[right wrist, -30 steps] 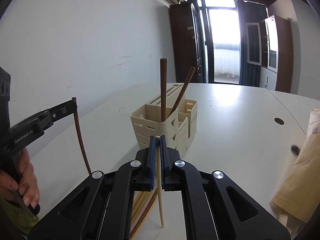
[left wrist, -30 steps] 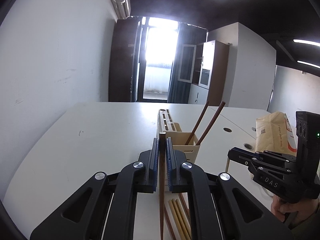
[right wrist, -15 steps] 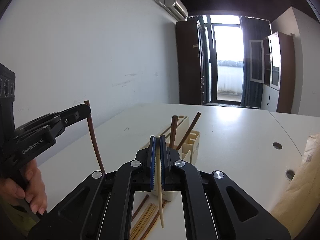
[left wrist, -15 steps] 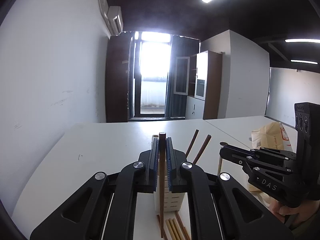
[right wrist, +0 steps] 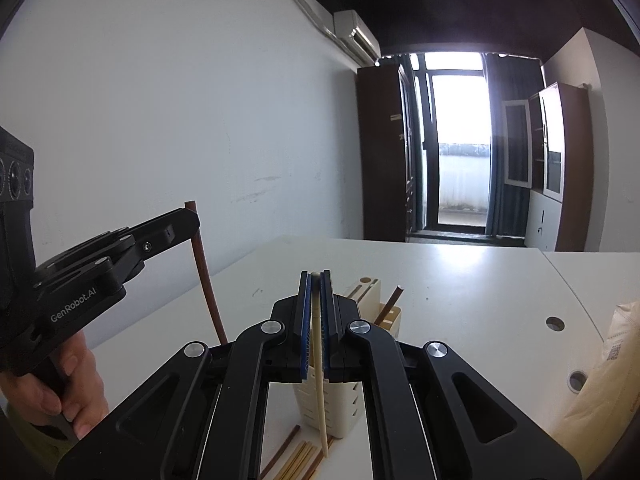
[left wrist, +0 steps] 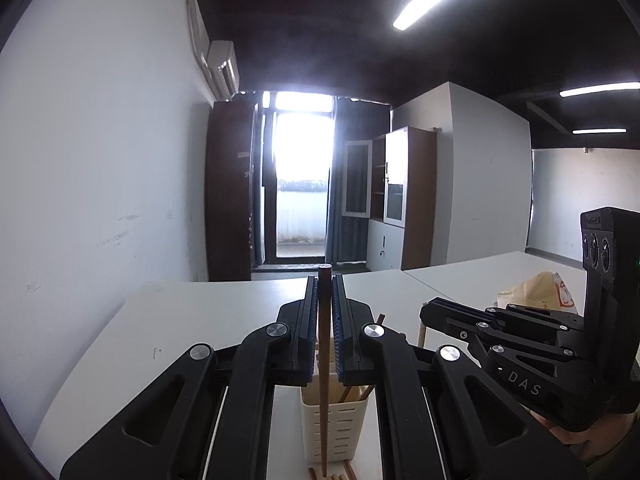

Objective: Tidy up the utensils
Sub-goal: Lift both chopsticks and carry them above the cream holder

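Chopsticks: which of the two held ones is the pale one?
The one in the right gripper: a cream chopstick hanging upright. The left gripper holds a dark brown chopstick.

Upright brown chopstick, cream chopstick, above slotted cream holder.

An office: white desks with cable holes, cabinets.
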The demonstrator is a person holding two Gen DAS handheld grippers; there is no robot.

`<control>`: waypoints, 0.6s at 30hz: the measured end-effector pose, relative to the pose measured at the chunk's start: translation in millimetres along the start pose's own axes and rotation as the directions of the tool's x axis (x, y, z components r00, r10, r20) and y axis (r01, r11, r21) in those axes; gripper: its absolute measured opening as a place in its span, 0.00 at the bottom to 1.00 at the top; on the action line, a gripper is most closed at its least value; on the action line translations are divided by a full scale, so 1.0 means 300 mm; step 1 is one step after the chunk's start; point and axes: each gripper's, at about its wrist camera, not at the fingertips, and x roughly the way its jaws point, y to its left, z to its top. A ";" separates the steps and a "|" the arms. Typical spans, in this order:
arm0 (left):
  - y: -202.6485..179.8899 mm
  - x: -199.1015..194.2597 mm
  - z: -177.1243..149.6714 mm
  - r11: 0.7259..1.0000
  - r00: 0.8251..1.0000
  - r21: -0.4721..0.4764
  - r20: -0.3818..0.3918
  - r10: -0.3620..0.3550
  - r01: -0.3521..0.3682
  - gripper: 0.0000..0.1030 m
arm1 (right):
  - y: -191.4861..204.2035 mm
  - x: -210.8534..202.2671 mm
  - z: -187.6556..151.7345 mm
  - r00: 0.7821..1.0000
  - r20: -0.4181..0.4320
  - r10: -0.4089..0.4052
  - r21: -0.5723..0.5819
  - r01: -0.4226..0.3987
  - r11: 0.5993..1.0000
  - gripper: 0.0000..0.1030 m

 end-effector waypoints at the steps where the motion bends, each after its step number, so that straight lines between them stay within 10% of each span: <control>1: 0.002 -0.003 0.006 1.000 1.000 -0.004 0.012 -0.002 0.002 0.06 | 0.000 -0.001 0.007 1.000 0.007 0.002 0.002 -0.002 1.000 0.05; 18: -0.015 -0.041 0.070 1.000 0.985 -0.018 0.172 0.015 -0.012 0.06 | -0.006 -0.037 0.064 0.982 0.179 0.060 0.006 -0.062 0.998 0.05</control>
